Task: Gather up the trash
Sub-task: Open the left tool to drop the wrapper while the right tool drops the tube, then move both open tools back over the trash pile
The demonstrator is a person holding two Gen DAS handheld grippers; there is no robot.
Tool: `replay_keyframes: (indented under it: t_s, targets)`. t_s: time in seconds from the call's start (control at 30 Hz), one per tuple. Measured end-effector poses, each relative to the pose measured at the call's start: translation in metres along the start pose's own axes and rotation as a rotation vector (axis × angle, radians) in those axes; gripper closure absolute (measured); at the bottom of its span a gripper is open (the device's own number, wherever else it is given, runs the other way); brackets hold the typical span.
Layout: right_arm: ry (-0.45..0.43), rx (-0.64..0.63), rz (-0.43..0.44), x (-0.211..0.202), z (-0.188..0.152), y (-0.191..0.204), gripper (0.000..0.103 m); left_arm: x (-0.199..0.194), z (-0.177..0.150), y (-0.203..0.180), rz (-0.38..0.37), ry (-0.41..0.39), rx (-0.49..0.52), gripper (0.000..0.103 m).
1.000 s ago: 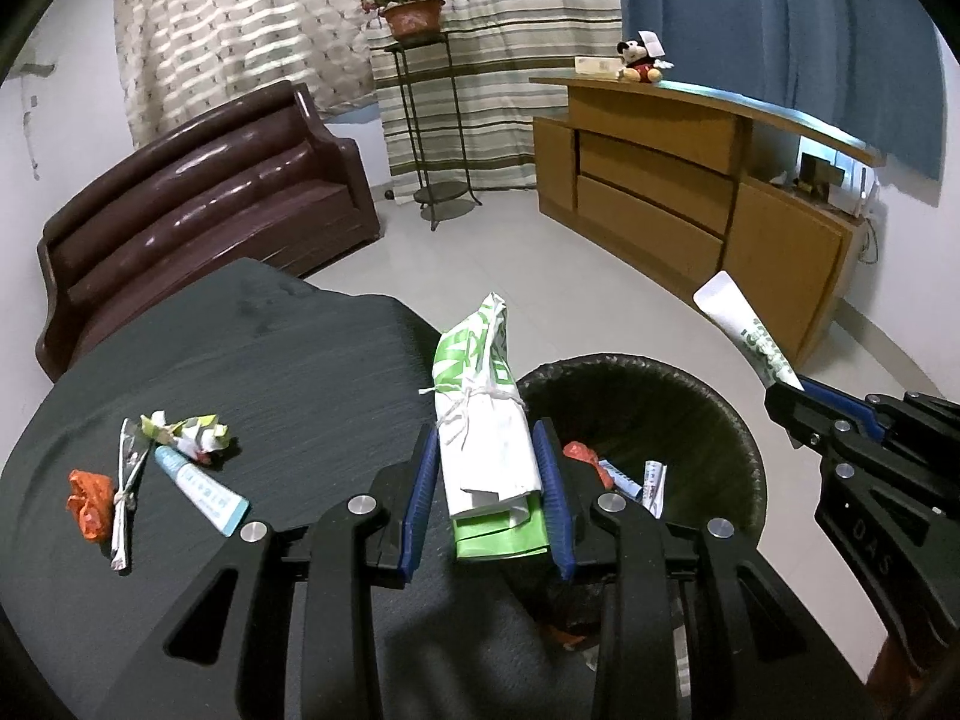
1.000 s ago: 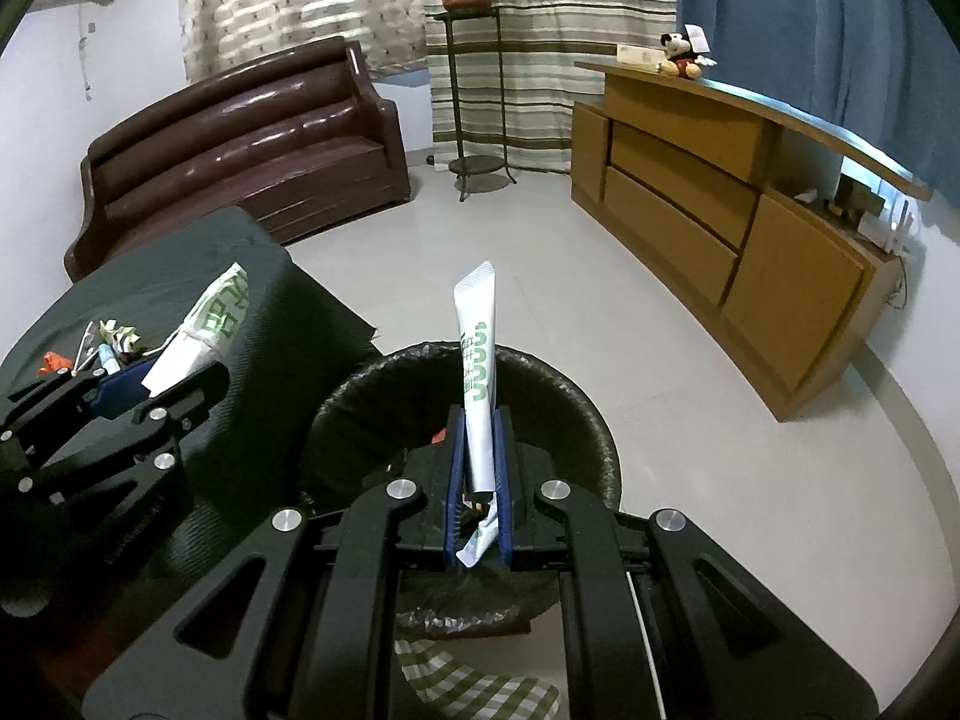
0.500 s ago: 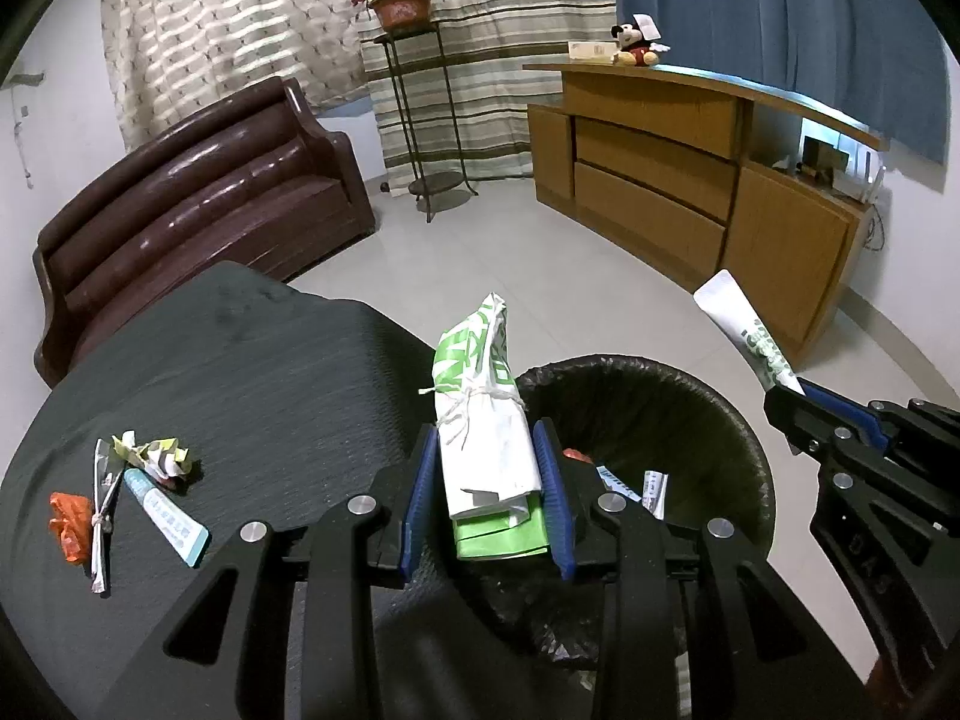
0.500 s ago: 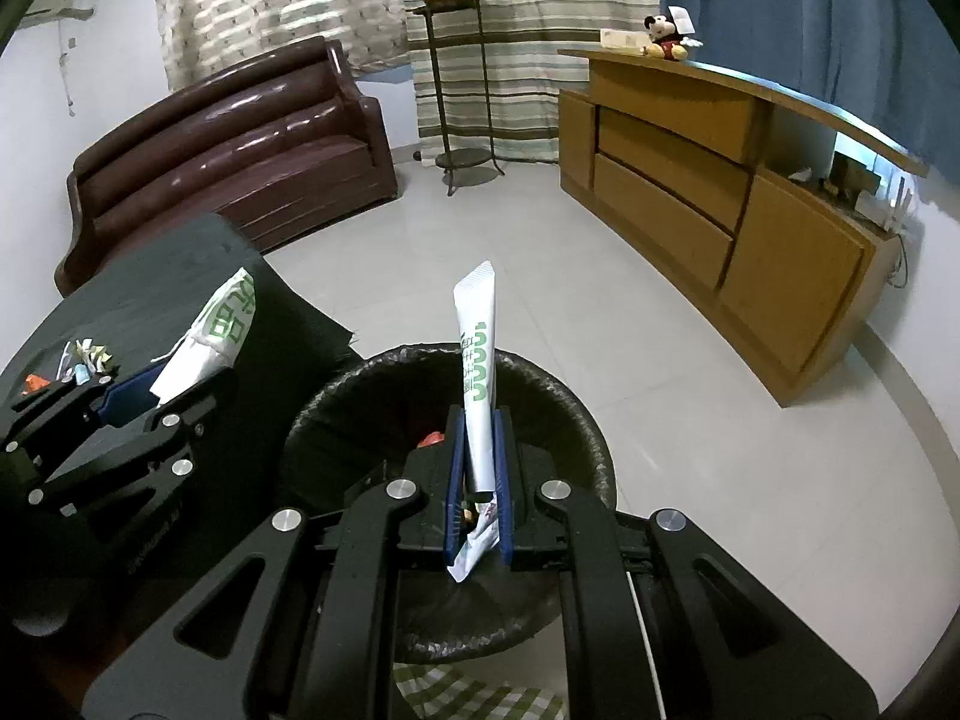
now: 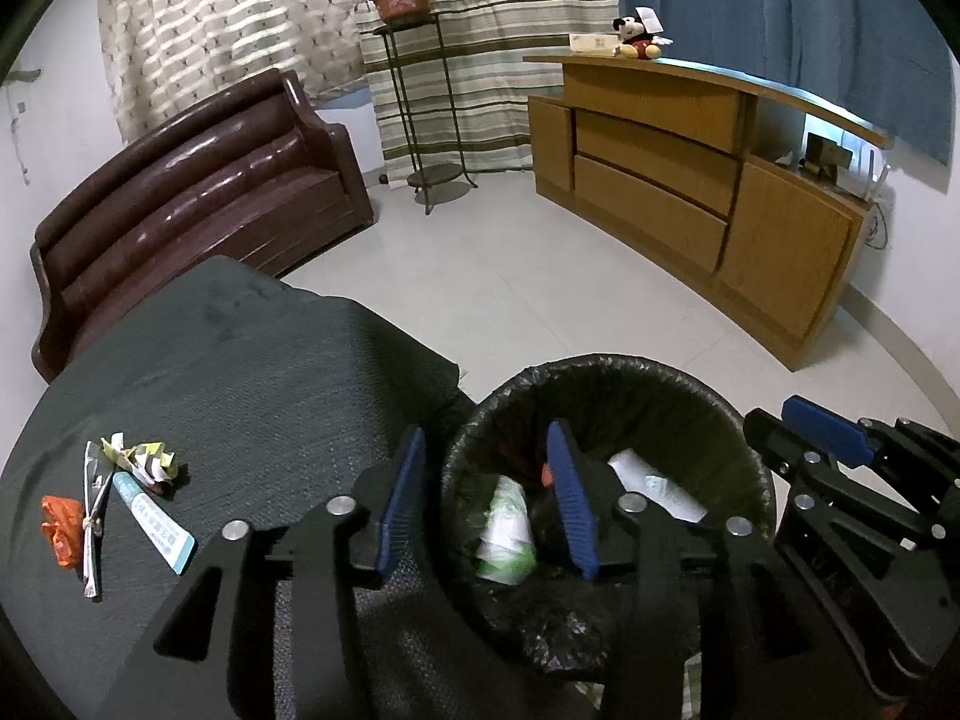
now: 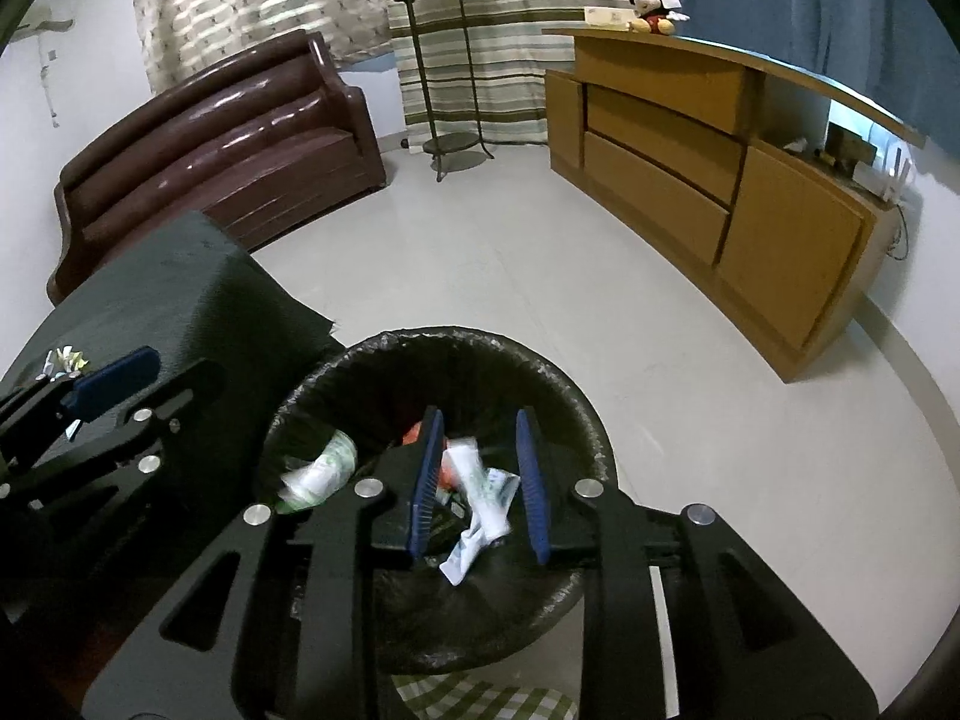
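Over the black-lined trash bin (image 5: 600,360), my left gripper (image 5: 486,504) has its jaws opening and nothing is pressed between them. The green and white packet (image 5: 504,534) lies loose inside the bin below. My right gripper (image 6: 480,480) is over the same bin (image 6: 450,336), and its jaws are opening too. The white tube (image 6: 480,498), blurred, drops between them without touching the pads. The packet (image 6: 324,471) shows blurred at the bin's left side. On the dark table (image 5: 240,372) lie an orange wrapper (image 5: 60,525), a small tube (image 5: 153,522) and crumpled paper (image 5: 141,456).
A brown sofa (image 5: 198,180) stands behind the table, with a metal plant stand (image 5: 420,108) beside it. A wooden cabinet (image 5: 690,168) runs along the right wall. Pale floor (image 5: 540,288) lies between them. Checked cloth (image 6: 480,696) shows under the bin.
Both grippers have spread their jaws. The green and white packet has left the left gripper and lies in the bin. The white tube has slipped from the right gripper and is falling in.
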State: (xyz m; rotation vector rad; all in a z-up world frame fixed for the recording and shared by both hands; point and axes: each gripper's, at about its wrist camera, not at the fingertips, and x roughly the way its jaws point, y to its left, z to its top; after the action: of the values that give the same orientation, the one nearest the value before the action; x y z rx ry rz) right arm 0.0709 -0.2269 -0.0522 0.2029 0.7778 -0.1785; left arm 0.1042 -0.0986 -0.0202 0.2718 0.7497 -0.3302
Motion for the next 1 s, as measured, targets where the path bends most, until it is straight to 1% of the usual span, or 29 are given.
replay_keyframes:
  t_s: [0.3, 0.33, 0.37, 0.53, 0.63, 0.7, 0.83, 1.0]
  targets:
    - [-0.001, 0.005, -0.005, -0.001, 0.000, -0.001, 0.075, 0.000, 0.001, -0.001, 0.005, -0.008, -0.002, 0.047]
    - [-0.001, 0.005, -0.005, -0.001, 0.000, -0.001, 0.074, 0.000, 0.001, 0.000, 0.005, -0.008, -0.004, 0.047]
    - [-0.002, 0.005, -0.005, -0.001, 0.000, -0.001, 0.069, 0.000, 0.002, 0.000, 0.005, -0.008, -0.006, 0.046]
    - [-0.011, -0.001, -0.009, -0.005, 0.001, 0.001, 0.067, -0.003, 0.003, 0.005, 0.005, -0.011, -0.020, 0.045]
    - [-0.017, -0.004, -0.011, -0.007, 0.003, 0.002, 0.063, -0.006, 0.003, 0.007, 0.008, -0.016, -0.026, 0.044]
    - [-0.020, -0.008, -0.010, -0.008, 0.001, 0.004, 0.061, -0.010, 0.002, 0.011, 0.012, -0.020, -0.033, 0.043]
    - [-0.020, -0.019, -0.003, -0.010, 0.003, 0.009, 0.060, -0.016, -0.001, 0.025, 0.028, -0.025, -0.052, 0.042]
    - [-0.021, -0.048, 0.022, -0.012, 0.005, 0.025, 0.060, -0.022, -0.006, 0.047, 0.061, -0.022, -0.084, 0.042]
